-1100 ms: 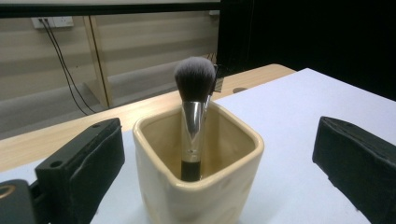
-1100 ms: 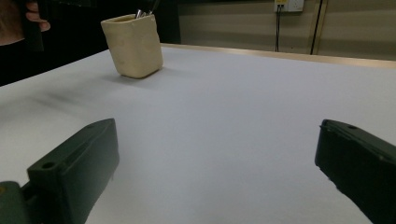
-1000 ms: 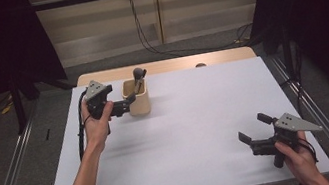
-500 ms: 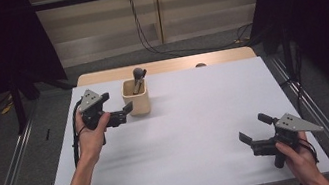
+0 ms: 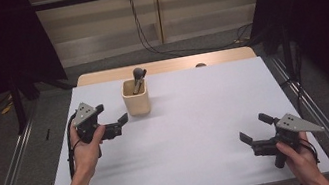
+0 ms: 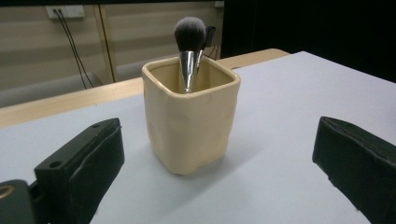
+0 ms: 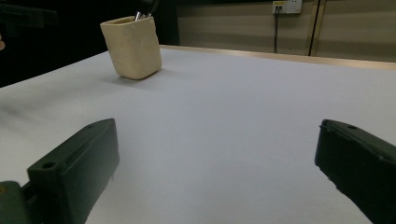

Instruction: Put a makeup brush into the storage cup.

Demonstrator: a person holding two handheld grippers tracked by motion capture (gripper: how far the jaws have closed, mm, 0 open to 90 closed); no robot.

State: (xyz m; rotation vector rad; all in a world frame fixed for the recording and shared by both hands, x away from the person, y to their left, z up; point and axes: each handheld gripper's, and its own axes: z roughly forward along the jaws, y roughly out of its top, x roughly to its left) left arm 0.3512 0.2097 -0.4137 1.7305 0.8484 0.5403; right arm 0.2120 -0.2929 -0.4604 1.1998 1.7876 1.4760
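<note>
My left claw (image 5: 112, 118) gapes wide, holding nothing — the cream square ceramic cup (image 5: 135, 98) stands just ahead, toward the surface's far edge, upright.

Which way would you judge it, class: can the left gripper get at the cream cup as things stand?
Probably yes. The left gripper sits just beside the cream cup with its jaws open, and in the left gripper view the cup stands between them farther ahead, with only bare white table in between.
</note>
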